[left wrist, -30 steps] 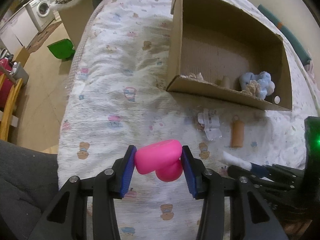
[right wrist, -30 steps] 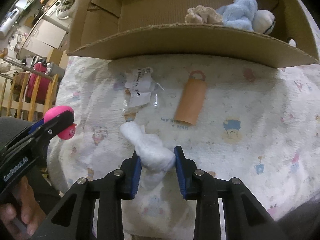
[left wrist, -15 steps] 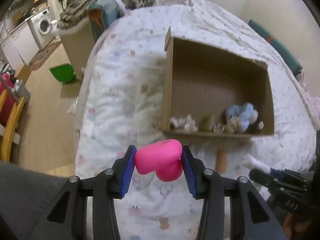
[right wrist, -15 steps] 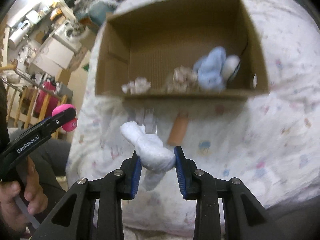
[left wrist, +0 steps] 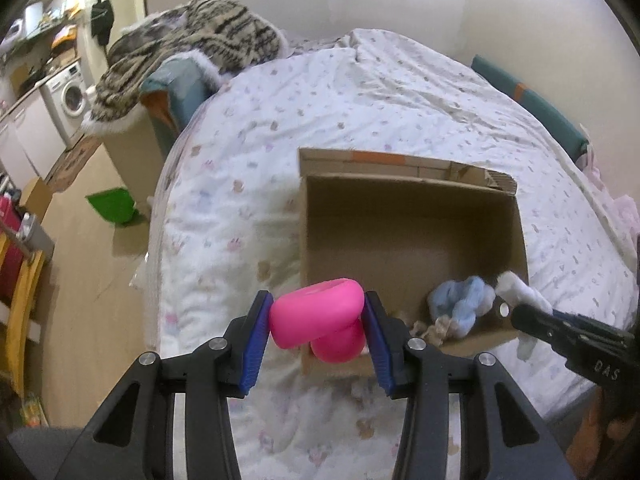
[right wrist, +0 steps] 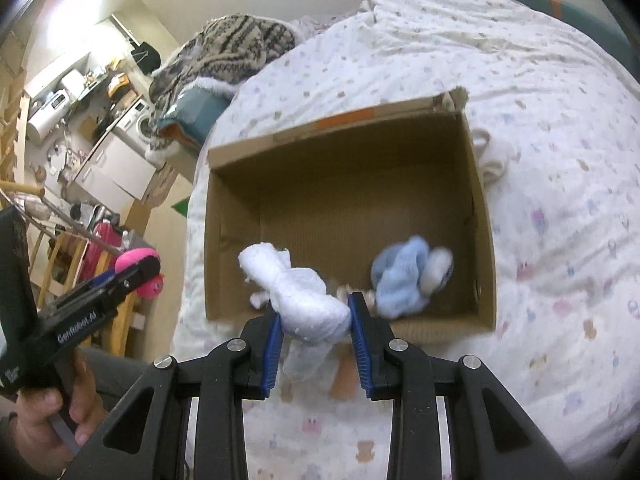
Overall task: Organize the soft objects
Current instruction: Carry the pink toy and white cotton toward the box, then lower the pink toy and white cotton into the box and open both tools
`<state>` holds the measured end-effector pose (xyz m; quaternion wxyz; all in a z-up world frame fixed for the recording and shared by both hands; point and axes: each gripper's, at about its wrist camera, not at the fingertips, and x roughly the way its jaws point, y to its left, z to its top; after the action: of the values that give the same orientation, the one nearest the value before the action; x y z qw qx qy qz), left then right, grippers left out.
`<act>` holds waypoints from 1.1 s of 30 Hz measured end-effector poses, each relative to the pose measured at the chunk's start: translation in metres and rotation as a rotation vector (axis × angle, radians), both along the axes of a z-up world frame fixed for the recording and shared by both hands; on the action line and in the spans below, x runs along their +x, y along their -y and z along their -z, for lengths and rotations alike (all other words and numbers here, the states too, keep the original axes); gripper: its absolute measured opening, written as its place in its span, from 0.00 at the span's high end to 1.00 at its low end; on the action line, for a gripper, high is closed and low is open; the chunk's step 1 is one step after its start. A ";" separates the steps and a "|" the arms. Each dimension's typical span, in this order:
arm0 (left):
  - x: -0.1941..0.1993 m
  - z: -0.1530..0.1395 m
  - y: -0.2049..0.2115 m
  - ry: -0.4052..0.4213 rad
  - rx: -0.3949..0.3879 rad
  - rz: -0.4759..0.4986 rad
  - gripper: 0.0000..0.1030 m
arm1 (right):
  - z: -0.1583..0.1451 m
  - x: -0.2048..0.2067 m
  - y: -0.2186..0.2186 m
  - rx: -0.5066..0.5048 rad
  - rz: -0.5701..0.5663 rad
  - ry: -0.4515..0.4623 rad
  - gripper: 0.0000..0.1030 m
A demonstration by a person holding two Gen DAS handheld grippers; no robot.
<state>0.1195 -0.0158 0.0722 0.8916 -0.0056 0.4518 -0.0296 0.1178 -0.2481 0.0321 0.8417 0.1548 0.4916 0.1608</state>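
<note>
My left gripper (left wrist: 316, 320) is shut on a pink soft toy (left wrist: 318, 318), held high above the near left corner of an open cardboard box (left wrist: 412, 188) on the bed. My right gripper (right wrist: 314, 322) is shut on a white soft bundle (right wrist: 304, 296), held above the box's near wall (right wrist: 440, 324). Inside the box lie a light blue plush (right wrist: 404, 276) and small beige pieces (left wrist: 432, 328). The right gripper also shows in the left wrist view (left wrist: 516, 308), and the left gripper shows in the right wrist view (right wrist: 136, 272).
The box sits on a bed with a white printed cover (left wrist: 248, 184). A brown tube (right wrist: 344, 380) lies on the cover in front of the box. A striped blanket (left wrist: 192, 44) is piled beyond the bed. Floor with a green bin (left wrist: 112, 204) lies to the left.
Both grippers have risen well above the bed with their objects, so the box is now seen from above and smaller. Both stay shut on their loads.
</note>
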 end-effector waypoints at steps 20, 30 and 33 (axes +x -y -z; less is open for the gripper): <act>0.038 0.080 0.029 -0.051 0.029 0.066 0.60 | 0.064 0.032 -0.009 -0.015 0.031 -0.084 0.68; 0.039 0.082 0.036 -0.038 0.029 0.079 0.59 | 0.077 0.033 -0.016 -0.057 0.016 -0.112 0.68; 0.038 0.084 0.038 -0.042 0.033 0.083 0.59 | 0.079 0.036 -0.016 -0.054 0.024 -0.124 0.68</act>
<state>0.1577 -0.0536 -0.0120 0.8800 0.0273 0.4705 -0.0591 0.1541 -0.2319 -0.0465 0.8154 0.1473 0.5452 0.1276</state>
